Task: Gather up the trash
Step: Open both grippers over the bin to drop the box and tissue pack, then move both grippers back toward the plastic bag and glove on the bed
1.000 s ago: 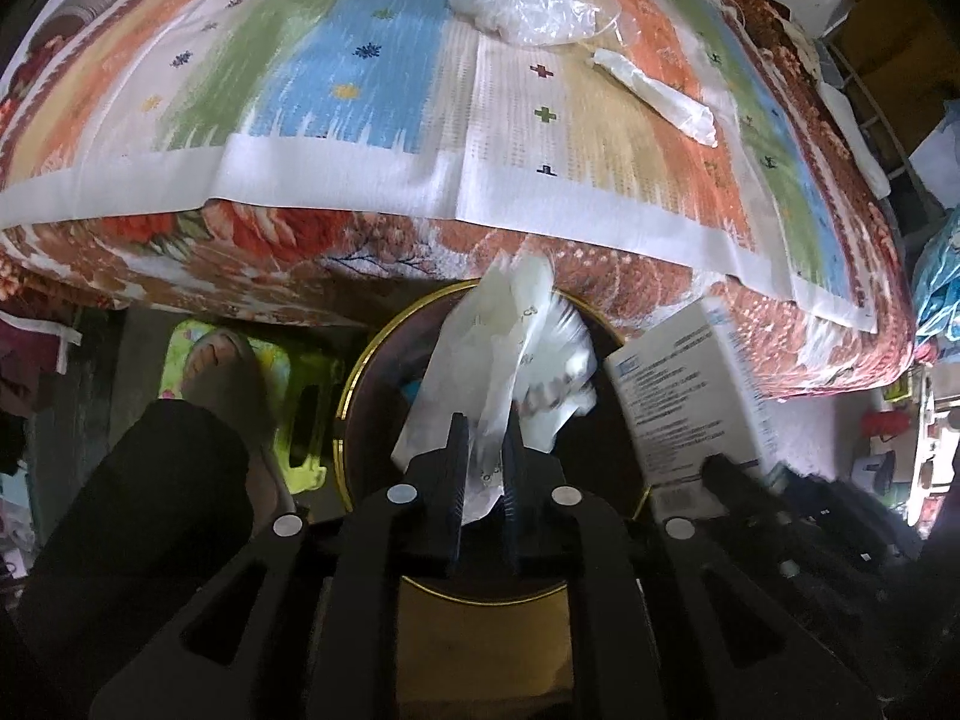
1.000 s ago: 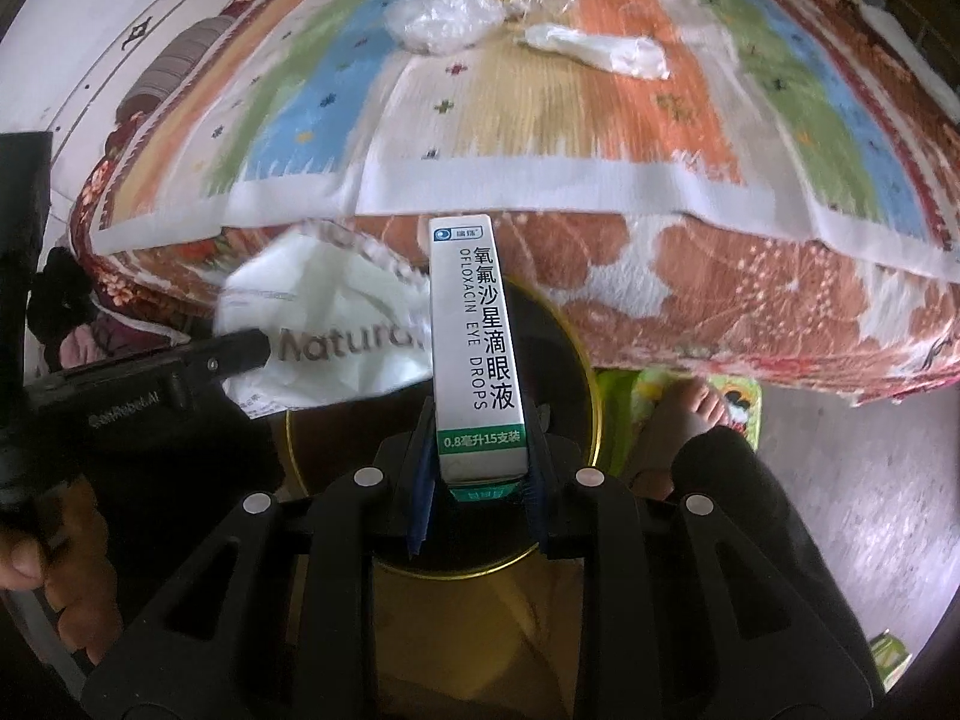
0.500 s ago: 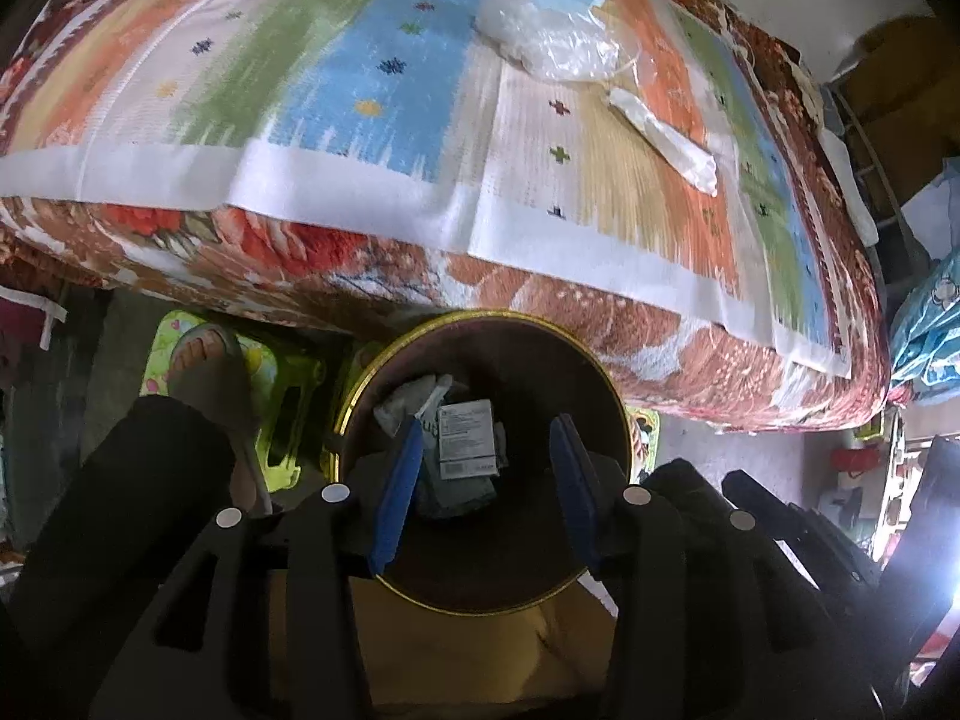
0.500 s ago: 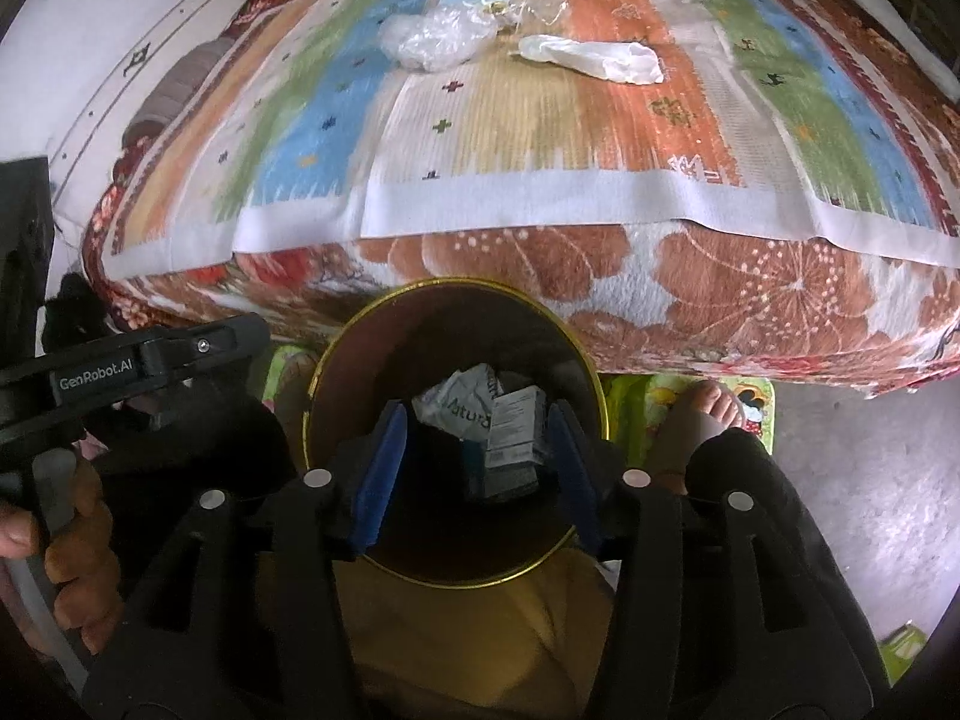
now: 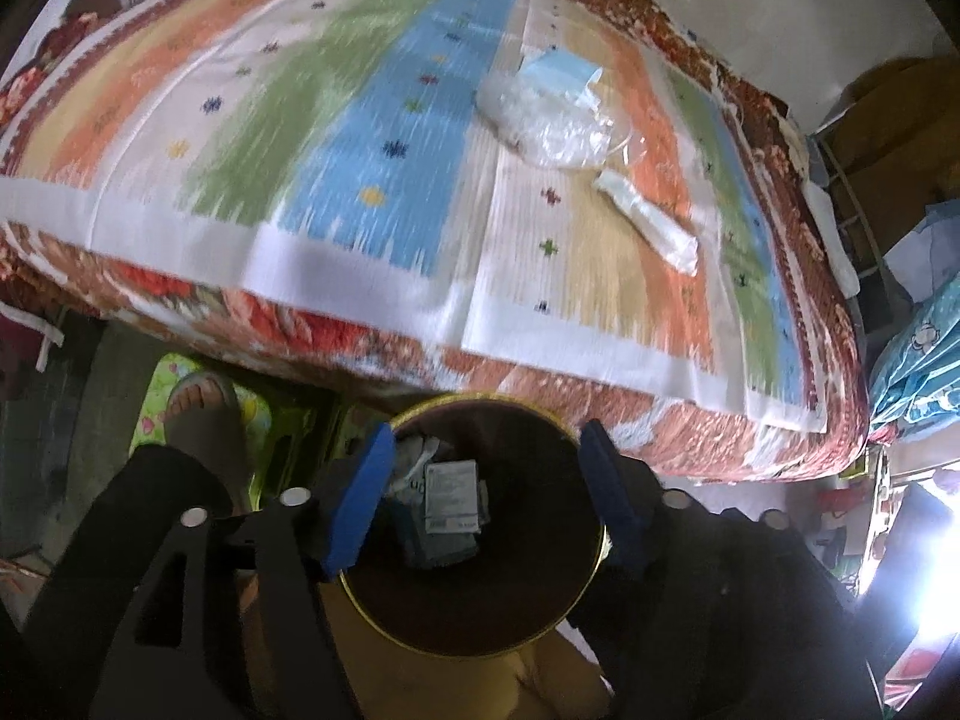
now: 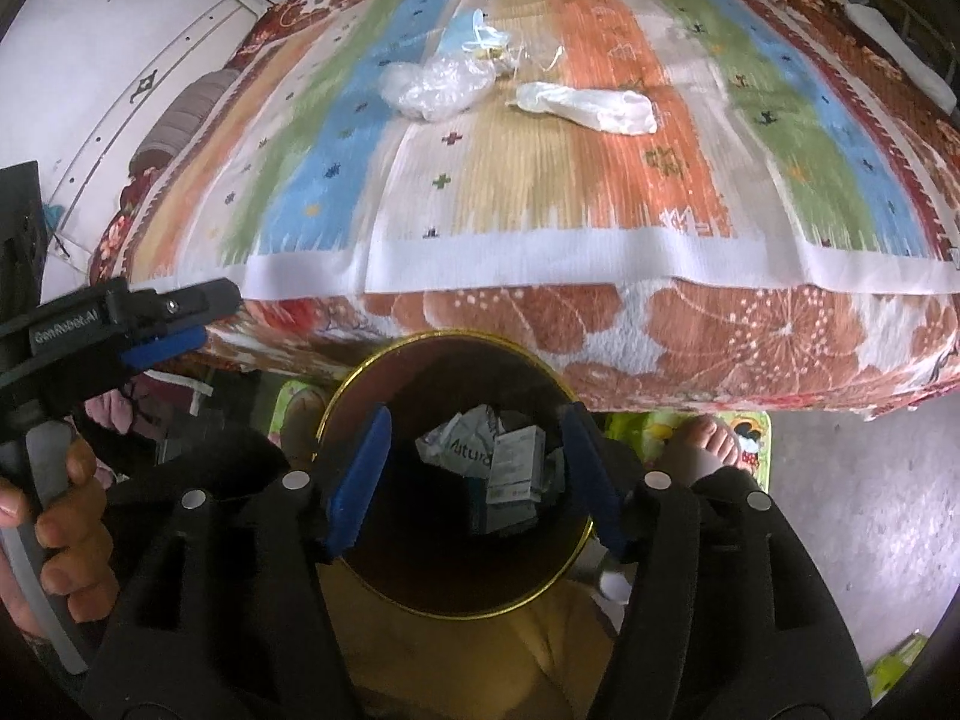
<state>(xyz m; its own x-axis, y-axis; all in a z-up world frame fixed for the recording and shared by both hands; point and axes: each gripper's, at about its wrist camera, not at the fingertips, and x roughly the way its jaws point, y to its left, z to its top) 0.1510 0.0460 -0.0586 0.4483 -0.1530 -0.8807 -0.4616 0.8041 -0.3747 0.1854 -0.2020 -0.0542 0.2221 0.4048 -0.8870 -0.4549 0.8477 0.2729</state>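
Hovering over the bin (image 6: 336, 414), both grippers, L (image 5: 480, 492) & R (image 6: 474, 474), are opening wide w/ nothing between jaws; box (image 6: 510, 468) & wrapper (image 6: 462, 444) lie inside. Next, I'd judge: reach for bag (image 6: 438, 87), tissue (image 6: 594, 108) & mask (image 5: 558, 75) near bed's (image 6: 600, 264) far edge.

One round bin (image 6: 336, 414) with a gold rim stands on the floor at 6 o'clock of the bed (image 6: 750, 336). Inside it lie two pieces of trash that can be told apart: one crumpled white wrapper (image 6: 459, 447) and one small printed box (image 6: 516, 462); anything beneath them is too dark to count.

On the one striped cloth (image 6: 540, 192) covering the bed, toward 12 o'clock, three pieces remain: one crumpled clear plastic bag (image 6: 435, 87), one pale blue face mask (image 5: 558, 75), and one long white wrapper (image 6: 591, 105).

Two bare feet show, one (image 6: 708, 447) at 3 o'clock of the bin and one (image 5: 201, 405) at 9 o'clock.
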